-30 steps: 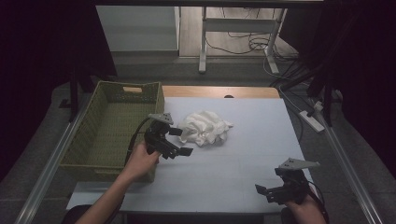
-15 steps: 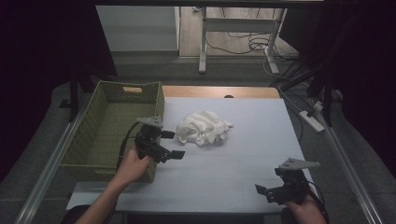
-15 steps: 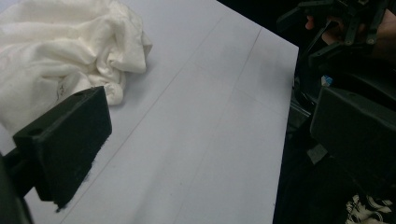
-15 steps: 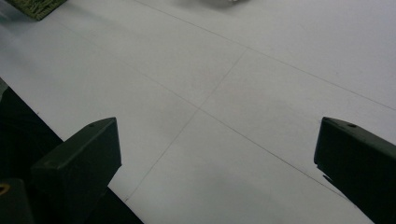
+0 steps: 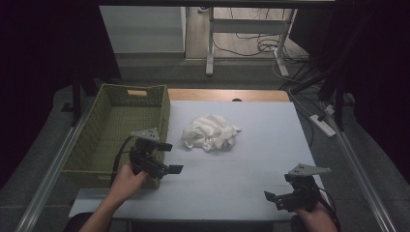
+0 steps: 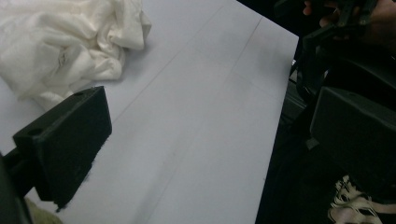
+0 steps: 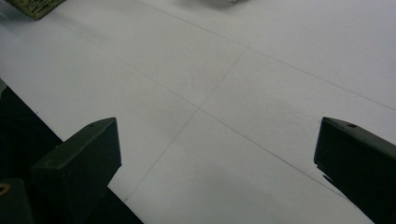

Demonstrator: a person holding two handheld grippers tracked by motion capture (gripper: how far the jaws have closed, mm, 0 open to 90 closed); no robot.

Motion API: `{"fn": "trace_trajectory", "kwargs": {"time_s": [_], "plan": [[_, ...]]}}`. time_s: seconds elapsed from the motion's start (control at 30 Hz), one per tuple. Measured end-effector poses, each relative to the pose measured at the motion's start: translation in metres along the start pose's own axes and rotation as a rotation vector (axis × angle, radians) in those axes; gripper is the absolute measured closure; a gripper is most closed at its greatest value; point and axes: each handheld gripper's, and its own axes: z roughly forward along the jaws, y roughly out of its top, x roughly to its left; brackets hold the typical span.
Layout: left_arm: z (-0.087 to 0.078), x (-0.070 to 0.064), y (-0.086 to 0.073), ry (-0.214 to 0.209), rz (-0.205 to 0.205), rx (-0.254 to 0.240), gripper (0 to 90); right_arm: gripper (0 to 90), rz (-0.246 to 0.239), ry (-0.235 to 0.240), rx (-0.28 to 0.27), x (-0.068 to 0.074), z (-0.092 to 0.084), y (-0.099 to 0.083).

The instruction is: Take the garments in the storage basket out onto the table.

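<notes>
We see the left gripper [image 5: 167,157] at the near left of the table [image 5: 270,125], just beside the near right corner of the woven basket [image 5: 87,154]; jaws wide apart, nothing btwn them; the person's left hand [image 5: 126,178] wraps the handle from below. In the left gripper view its two black jaws stand well apart over bare table surface, w/ the white cloth [image 6: 60,42] beyond the left jaw, apart from it, not touching.

White cloth [image 5: 210,132] lies crumpled in a heap near the table's middle, a bit toward the far side, to the right of the basket & apart from its wall; left gripper is near it but clear of it.

Right gripper [image 5: 275,198] sits at the near right corner of the table, well apart from the cloth; jaws spread, empty; the right gripper view shows both jaws far apart over bare table w/ faint crease lines crossing btwn them; a corner of the basket [image 7: 32,7] peeks in at that view's top left.

Basket interior looks empty as far as we can tell; one cut-out handle on its far wall.
</notes>
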Motion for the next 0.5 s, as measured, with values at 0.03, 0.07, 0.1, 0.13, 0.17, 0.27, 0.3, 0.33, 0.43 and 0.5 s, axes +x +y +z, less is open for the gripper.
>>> {"fn": "trace_trajectory", "kwargs": {"time_s": [0.03,0.07,0.1,0.13,0.17,0.27,0.3,0.33,0.43,0.5], "plan": [[-0.001,-0.001,-0.002,0.001,-0.003,-0.001,0.0,0.7,0.001,0.0,0.001,0.0,0.0,0.0],[-0.004,-0.002,-0.005,0.004,-0.005,-0.002,0.0,0.7,0.001,-0.001,0.001,0.0,0.0,0.0],[-0.006,-0.003,-0.008,0.007,-0.007,-0.005,0.0,0.7,0.001,-0.001,0.001,0.0,0.0,0.0],[-0.008,-0.004,-0.009,0.01,-0.01,-0.008,0.0,0.7,0.001,-0.001,0.001,0.0,0.0,0.0],[-0.01,-0.005,-0.012,0.014,-0.014,-0.012,0.0,0.7,0.001,-0.002,0.001,0.0,0.0,0.0],[-0.019,-0.007,-0.02,0.032,-0.024,-0.028,0.0,0.7,0.0,-0.003,0.003,0.001,0.0,0.0],[-0.022,-0.008,-0.023,0.042,-0.028,-0.031,0.0,0.7,-0.001,-0.003,0.003,0.001,0.0,0.0],[-0.024,-0.008,-0.026,0.051,-0.036,-0.039,0.0,0.7,-0.001,-0.004,0.003,0.001,0.0,0.0],[-0.032,-0.009,-0.036,0.062,-0.06,-0.06,0.0,0.7,0.0,-0.004,0.003,0.001,0.0,0.0],[-0.037,-0.009,-0.043,0.071,-0.073,-0.07,0.0,0.7,0.001,-0.005,0.003,0.001,0.0,0.0]]}}
